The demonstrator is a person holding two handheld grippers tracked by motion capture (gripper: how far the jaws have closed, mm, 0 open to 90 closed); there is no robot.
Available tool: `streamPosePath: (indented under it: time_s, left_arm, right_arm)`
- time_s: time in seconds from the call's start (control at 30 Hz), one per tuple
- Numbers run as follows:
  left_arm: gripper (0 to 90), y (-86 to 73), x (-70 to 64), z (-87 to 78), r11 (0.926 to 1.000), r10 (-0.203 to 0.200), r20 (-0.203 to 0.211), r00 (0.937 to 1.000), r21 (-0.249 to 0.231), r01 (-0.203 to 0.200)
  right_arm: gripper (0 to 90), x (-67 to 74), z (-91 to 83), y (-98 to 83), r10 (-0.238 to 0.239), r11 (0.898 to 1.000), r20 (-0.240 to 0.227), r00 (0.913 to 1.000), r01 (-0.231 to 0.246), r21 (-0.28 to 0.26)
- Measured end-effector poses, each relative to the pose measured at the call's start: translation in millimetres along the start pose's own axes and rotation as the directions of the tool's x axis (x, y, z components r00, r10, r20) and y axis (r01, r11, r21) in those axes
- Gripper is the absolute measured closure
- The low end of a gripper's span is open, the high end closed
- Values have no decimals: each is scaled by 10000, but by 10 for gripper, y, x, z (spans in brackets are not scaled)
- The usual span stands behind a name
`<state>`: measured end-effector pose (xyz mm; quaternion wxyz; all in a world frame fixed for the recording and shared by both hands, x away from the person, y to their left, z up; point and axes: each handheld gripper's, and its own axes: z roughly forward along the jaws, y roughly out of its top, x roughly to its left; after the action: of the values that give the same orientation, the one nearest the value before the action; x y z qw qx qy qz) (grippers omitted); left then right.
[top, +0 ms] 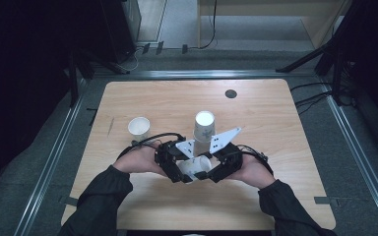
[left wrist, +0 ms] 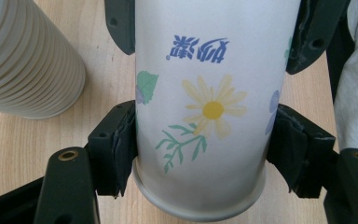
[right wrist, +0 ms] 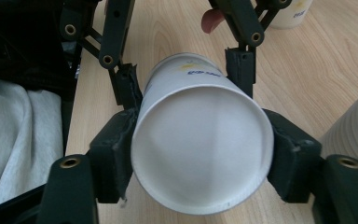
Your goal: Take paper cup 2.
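Note:
A white paper cup (top: 196, 167) with a daisy print lies on its side between my two grippers, just above the table near its front edge. In the left gripper view, the left gripper (left wrist: 200, 144) is shut on the cup (left wrist: 209, 84) near its rim, pads pressed against both sides. The right gripper (left wrist: 214, 32) clamps the same cup farther along. In the right gripper view, the cup's base (right wrist: 200, 149) faces the camera, with the right gripper (right wrist: 200, 156) shut on it and the left gripper (right wrist: 184, 77) holding it behind. Both hands meet in the high view, left gripper (top: 183, 173), right gripper (top: 211, 173).
An upside-down stack of cups (top: 204, 126) (left wrist: 23, 60) (right wrist: 354, 126) stands just behind the grippers. A single upright cup (top: 139, 128) (right wrist: 291, 11) sits to the left on the wooden table (top: 275, 123). A dark round hole (top: 231, 93) marks the table's far side.

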<state>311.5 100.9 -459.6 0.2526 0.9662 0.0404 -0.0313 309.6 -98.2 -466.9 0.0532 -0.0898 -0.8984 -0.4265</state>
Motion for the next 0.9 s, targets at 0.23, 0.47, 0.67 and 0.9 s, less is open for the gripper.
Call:
streamPosePath:
  time_s: [0.23, 0.47, 0.67, 0.9]
  left_arm:
    - [256, -18, 13, -32, 9992, -117, 56, 9999, -374, 119]
    - [114, -70, 54, -105, 9905, -719, -36, 9974, -1180, 709]
    - [102, -150, 68, -178, 9731, -1012, 94, 9948, -2069, 1009]
    - [91, -273, 61, -167, 9505, -1292, 413, 9908, -2795, 1356]
  right_arm:
    - [349, -5, -27, 6, 20, 10000, 7, 10000, -20, -59]
    - [348, -27, -149, 4, 64, 9990, 213, 9998, -54, -445]
    - [348, -37, -260, 5, 156, 9958, 254, 9996, -133, -908]
    - [348, -30, -331, 28, 138, 9926, 258, 9996, -106, -1206]
